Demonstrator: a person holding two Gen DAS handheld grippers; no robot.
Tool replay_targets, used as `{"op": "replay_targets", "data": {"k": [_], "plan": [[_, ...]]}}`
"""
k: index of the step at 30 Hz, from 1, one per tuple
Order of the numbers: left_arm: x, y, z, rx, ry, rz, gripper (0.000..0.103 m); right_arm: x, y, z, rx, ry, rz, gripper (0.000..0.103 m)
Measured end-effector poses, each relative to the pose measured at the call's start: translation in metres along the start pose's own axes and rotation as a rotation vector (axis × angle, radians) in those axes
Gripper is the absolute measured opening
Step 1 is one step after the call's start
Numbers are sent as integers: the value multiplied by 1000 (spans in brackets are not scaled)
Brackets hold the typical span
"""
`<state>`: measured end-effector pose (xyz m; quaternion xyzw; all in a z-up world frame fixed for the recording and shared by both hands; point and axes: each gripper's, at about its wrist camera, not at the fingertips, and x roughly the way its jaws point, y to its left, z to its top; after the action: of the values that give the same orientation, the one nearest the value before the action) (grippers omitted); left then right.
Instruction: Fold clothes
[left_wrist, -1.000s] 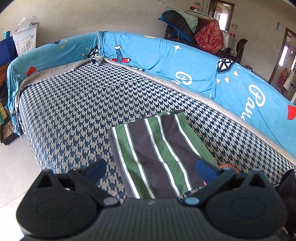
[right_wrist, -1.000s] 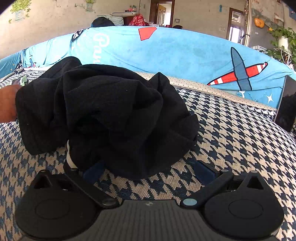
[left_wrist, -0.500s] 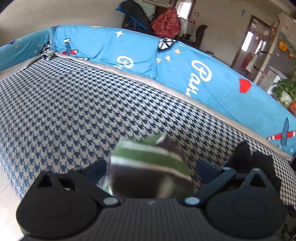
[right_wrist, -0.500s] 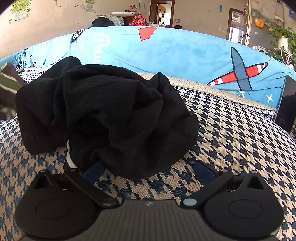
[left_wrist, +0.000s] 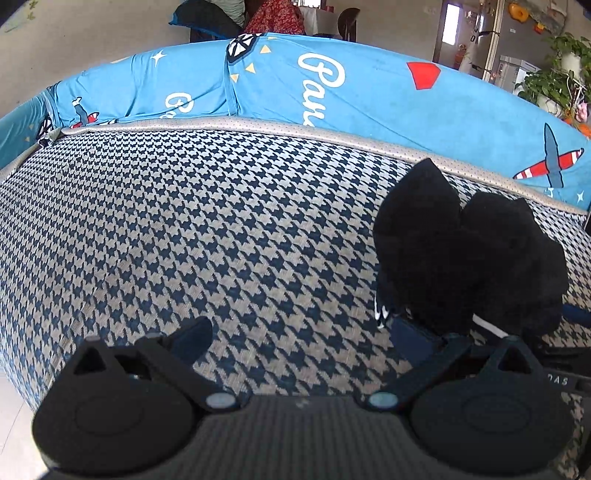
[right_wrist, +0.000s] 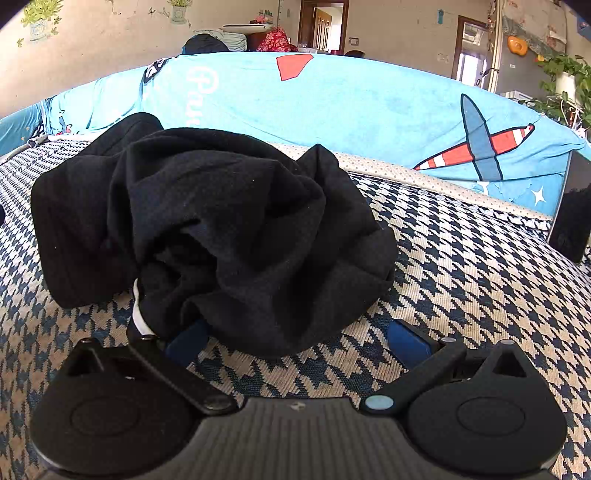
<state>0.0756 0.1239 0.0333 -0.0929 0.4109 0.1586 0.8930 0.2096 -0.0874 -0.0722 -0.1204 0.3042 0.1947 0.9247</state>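
A crumpled black garment (right_wrist: 221, 229) lies in a heap on the houndstooth sofa seat (right_wrist: 461, 280). My right gripper (right_wrist: 298, 341) is open right at its near edge. The garment's lower fold hangs between the blue fingertips (right_wrist: 408, 341) and covers part of the left one. A white trim strip shows at the heap's lower left. In the left wrist view the same black garment (left_wrist: 469, 254) sits to the right. My left gripper (left_wrist: 301, 336) is open over bare seat (left_wrist: 221, 229), holding nothing. Its right fingertip is close to the heap's edge.
The sofa back (left_wrist: 369, 99) wears a bright blue printed cover (right_wrist: 351, 107). The seat's left edge drops to pale floor (left_wrist: 11, 413). A dark flat object (right_wrist: 570, 218) leans at the seat's far right. Piled clothes (left_wrist: 236, 14) and potted plants (left_wrist: 554, 81) stand behind.
The left gripper has swung right: the folded green-striped cloth has left its view and the black heap has come in. The right gripper and the black garment have not moved.
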Motion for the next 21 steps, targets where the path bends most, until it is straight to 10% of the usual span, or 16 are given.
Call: {"op": "replay_targets", "data": {"k": [21], "plan": [[10, -59, -28, 187, 39, -45, 103, 0, 0, 1, -1, 1, 2, 103]]}}
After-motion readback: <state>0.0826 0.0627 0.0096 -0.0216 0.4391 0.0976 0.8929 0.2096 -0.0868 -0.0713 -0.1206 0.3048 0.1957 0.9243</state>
